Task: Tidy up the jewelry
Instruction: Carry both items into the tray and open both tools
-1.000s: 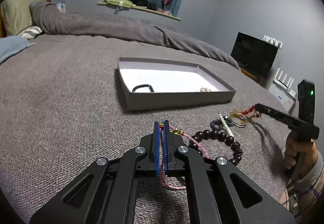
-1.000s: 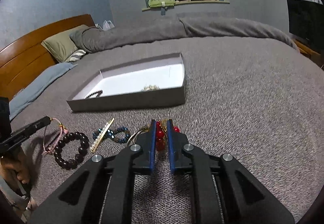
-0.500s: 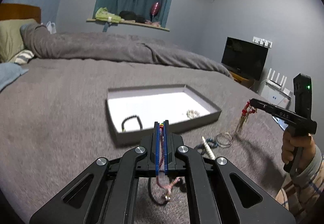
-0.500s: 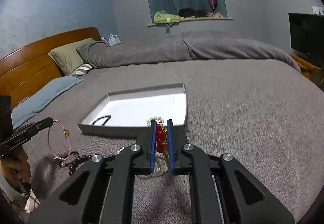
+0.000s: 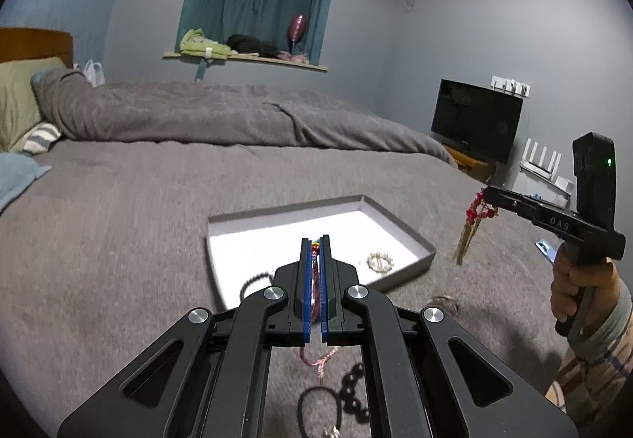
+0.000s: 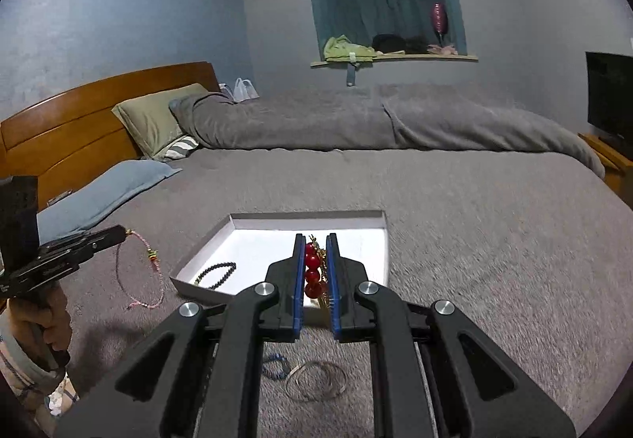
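My left gripper (image 5: 315, 240) is shut on a thin pink cord bracelet (image 5: 315, 279) with small coloured beads, held above the bed in front of the grey tray (image 5: 411, 236). The bracelet hangs as a loop in the right wrist view (image 6: 134, 272). My right gripper (image 6: 315, 236) is shut on a red bead and gold tassel piece (image 6: 312, 272), also lifted near the tray (image 6: 379, 216); it dangles in the left wrist view (image 5: 472, 224). The tray holds a black bead bracelet (image 6: 217, 273) and a small gold piece (image 5: 379, 262).
On the grey bedspread below lie a dark wooden bead bracelet (image 5: 354, 394), a blue bead bracelet (image 6: 275, 365) and thin metal bangles (image 6: 316, 380). A rolled duvet (image 6: 376, 121) and pillows (image 6: 154, 117) lie at the far side. A TV (image 5: 476, 119) stands right.
Both grippers have risen from the bedspread with their pieces and moved toward the tray. The pink bracelet and the red tassel piece now hang in the air.
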